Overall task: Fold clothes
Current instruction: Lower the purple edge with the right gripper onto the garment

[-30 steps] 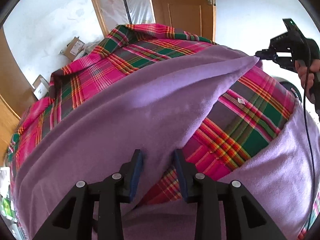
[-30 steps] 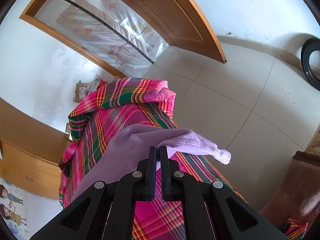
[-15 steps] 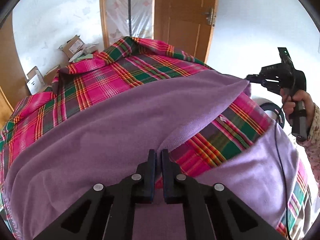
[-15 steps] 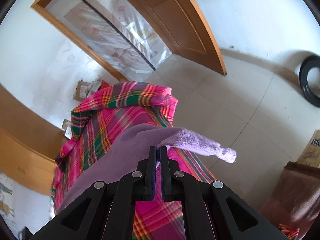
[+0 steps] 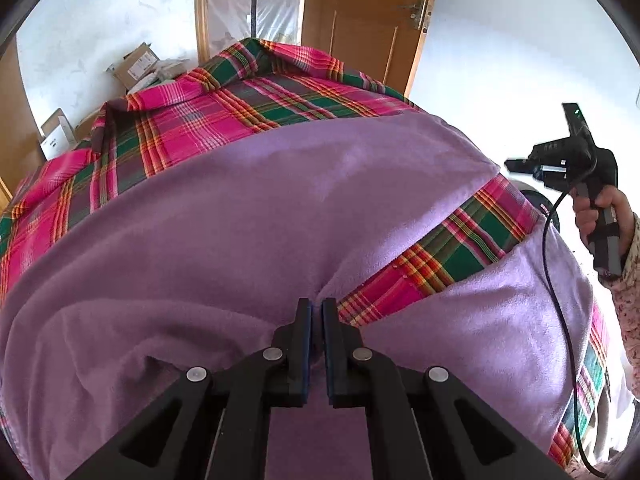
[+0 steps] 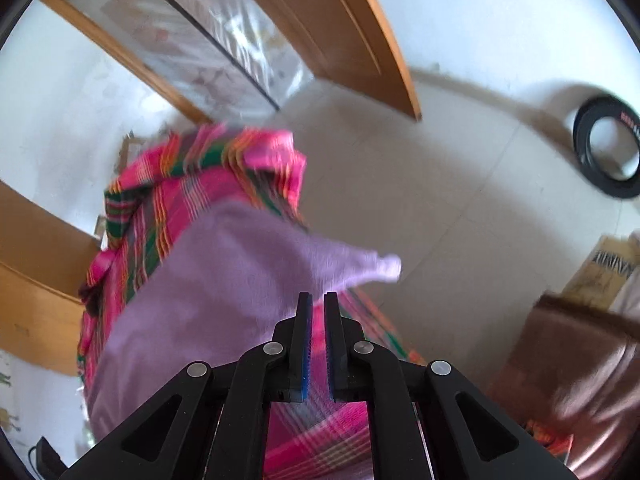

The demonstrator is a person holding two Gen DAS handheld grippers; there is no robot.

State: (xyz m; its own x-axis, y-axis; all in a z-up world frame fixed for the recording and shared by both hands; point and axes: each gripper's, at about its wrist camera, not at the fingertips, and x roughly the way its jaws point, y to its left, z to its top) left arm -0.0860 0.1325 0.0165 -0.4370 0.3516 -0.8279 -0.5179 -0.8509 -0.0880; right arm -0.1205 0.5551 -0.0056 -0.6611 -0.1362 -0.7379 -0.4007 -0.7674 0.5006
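Slippage is the worry here, because both grippers are pinching thin edges of one purple fleece cloth and the pull between them looks taut. Left gripper has its jaws drawn nearly together, with a small pucker of purple fabric caught at the tips; only a sliver of cloth is in there, so a tug from the other side could, I'd say, pop it free. Right gripper sits with its jaws almost closed as well, the purple corner trailing past its tips to the right. That view is smeared, so whether the cloth is truly clamped there I cannot tell.

Second risk: the plaid bedspread underneath. Lift too low and the pink-and-green cover could drag up with the fleece, spoiling the fold.

As for the garment itself, it's soft, matte, lilac, draped wide across the plaid surface, its far edge running in a straight diagonal toward the right gripper. A band of plaid shows between that lifted flap and a second purple layer lying flat at lower right. One pointed corner sticks out in the air beyond the right jaws. Fold looks under way, not finished, with the flap raised and not yet laid
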